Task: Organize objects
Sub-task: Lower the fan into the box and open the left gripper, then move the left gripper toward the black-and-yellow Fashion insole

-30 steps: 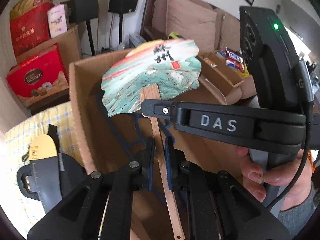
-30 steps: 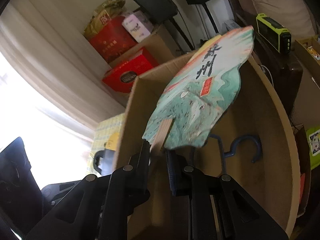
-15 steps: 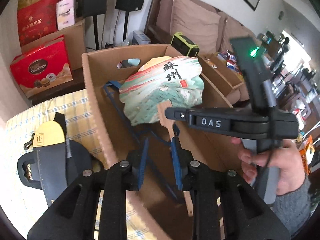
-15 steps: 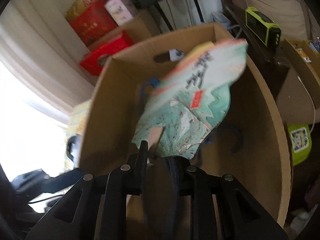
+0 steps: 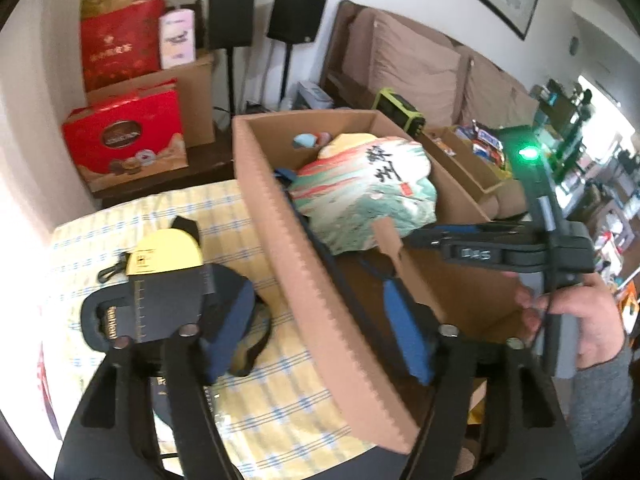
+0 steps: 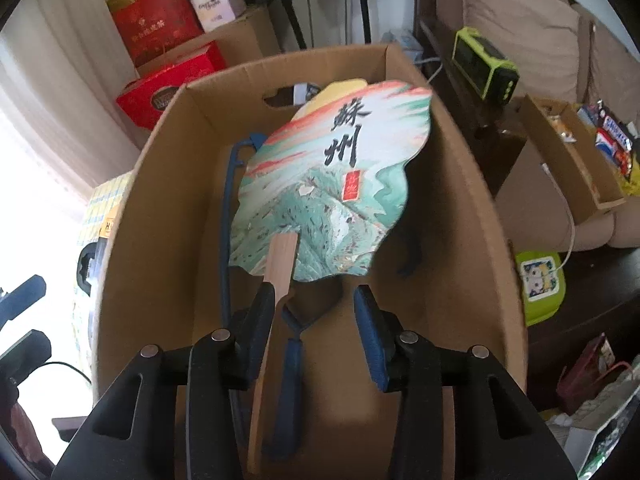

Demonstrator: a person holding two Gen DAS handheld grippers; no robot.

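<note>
Both pairs of jaws are opening as you read this: your right gripper [image 6: 316, 320] has its pads spread either side of the fan's [image 6: 332, 184] wooden handle [image 6: 282, 258], the left pad just beside or brushing it and the right pad clear, so nothing is clamped. Your left gripper [image 5: 316, 344] stands wide apart and straddles the near wall of the cardboard box [image 5: 304, 280], with one finger over the checked cloth [image 5: 256, 392] and the other inside the box; it holds nothing. The fan sits inside the box, its painted face tilted up toward the far wall, its long axis running from the handle at your right jaws away to the far end. Under it lies a blue hanger [image 6: 290, 364], running the same way along the box floor. Your right hand is plainly the nearer to the fan, and the release appears all but done. Judged from this, the fan should settle onto the hanger if the handle slips free cleanly; watch that the left pad does not drag it sideways. Outside the box, on the cloth, a dark strapped item with a yellow card [image 5: 164, 292] remains to be put away, and it lies nearest your left gripper.
</note>
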